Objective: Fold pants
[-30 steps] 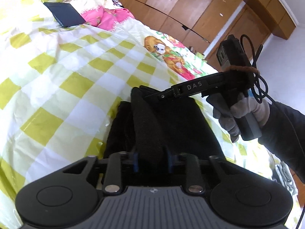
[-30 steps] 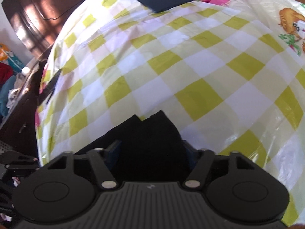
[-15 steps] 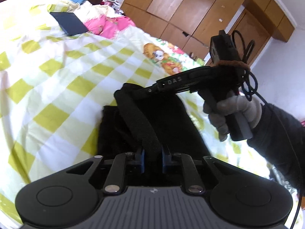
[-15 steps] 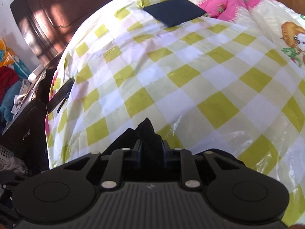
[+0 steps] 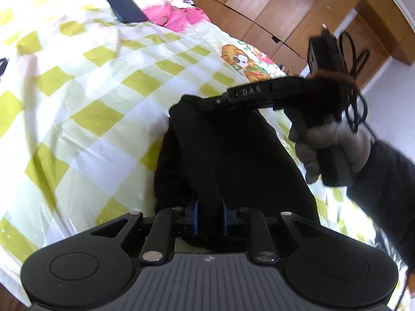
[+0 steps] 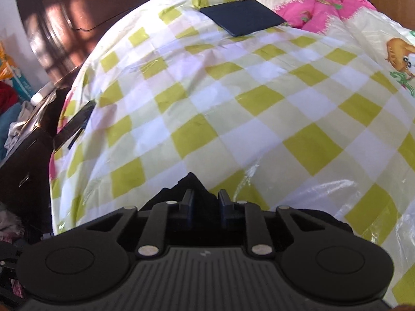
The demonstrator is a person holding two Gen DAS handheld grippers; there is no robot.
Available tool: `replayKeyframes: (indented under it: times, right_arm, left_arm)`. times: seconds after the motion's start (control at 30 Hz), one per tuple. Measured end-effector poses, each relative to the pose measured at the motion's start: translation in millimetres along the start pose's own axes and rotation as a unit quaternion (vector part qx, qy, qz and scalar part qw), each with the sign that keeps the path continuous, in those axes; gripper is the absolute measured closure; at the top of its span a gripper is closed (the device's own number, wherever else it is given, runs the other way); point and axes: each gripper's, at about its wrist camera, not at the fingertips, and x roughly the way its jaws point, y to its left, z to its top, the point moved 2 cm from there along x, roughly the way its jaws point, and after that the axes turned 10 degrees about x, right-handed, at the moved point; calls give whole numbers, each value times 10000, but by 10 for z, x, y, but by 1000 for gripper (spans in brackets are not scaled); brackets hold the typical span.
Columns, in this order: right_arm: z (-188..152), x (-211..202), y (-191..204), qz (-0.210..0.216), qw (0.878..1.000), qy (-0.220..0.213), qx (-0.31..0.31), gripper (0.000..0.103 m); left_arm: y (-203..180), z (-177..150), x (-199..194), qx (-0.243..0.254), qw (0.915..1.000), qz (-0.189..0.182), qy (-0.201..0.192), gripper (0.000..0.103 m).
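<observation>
Pinching black pants (image 5: 233, 155) (apparently one edge), left gripper (image 5: 209, 213) and right gripper (image 6: 205, 208) both clamp fabric.

The pants (image 5: 233, 155) are matt black cloth, seemingly a soft knit with a faint nap, though the dark hides detail. The checked bed cover (image 6: 233, 108) has a glossy, crinkled, plastic-like sheen. The wardrobe (image 5: 285, 7) is smooth brown wood, the headboard (image 6: 67, 23) dark polished wood. The left gripper (image 5: 208, 216) is matt black plastic.
</observation>
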Motion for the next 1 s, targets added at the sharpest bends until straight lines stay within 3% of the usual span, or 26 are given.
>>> replayKeyframes:
  times: [0.17,0.3,0.33,0.43,0.47,0.6,0.7,0.83,0.9,1.0]
  right_arm:
    - [35,-333,-106,-182,9996,-216,73,96]
    - [54,-406,-317,-322,9976,-416,442,94]
    - [59,-339,-394,-434,9962,-438,617,88]
    - [60,-138,-594,-788,9921,-326,925,84]
    - [64,-168,-627,-833,9906,-428,1002,84]
    - [-28,-675,-573,-522,9840,-1138,1267,84]
    - [-296,-1016,-339,-674,9814,-1487,1008,82]
    - [-654,-1058,-108,-869,9837,-1468,569,66]
    - [-728,-915,-213,-992,9830,-1357,736,66]
    - [-792,-729,-555,-975,9760,-1310,1440,66]
  left_arm:
    - [-140,187,-56,608,9976,95,-304,72]
    - [-115,255,-5,704,9963,198,-459,72]
    - [-66,228,74,684,9967,281,-341,71]
    - [71,68,189,629,9971,407,-120,54]
    - [106,37,141,525,9979,368,-128,50]
    - [139,59,-133,515,9975,405,-247,48]
    - [-15,248,-288,1009,9905,683,-630,50]
    - [-289,508,-282,1668,9766,643,-1192,51]
    - [-354,569,-95,1818,9759,491,-1105,51]
    - [-290,475,364,1925,9790,526,-414,51]
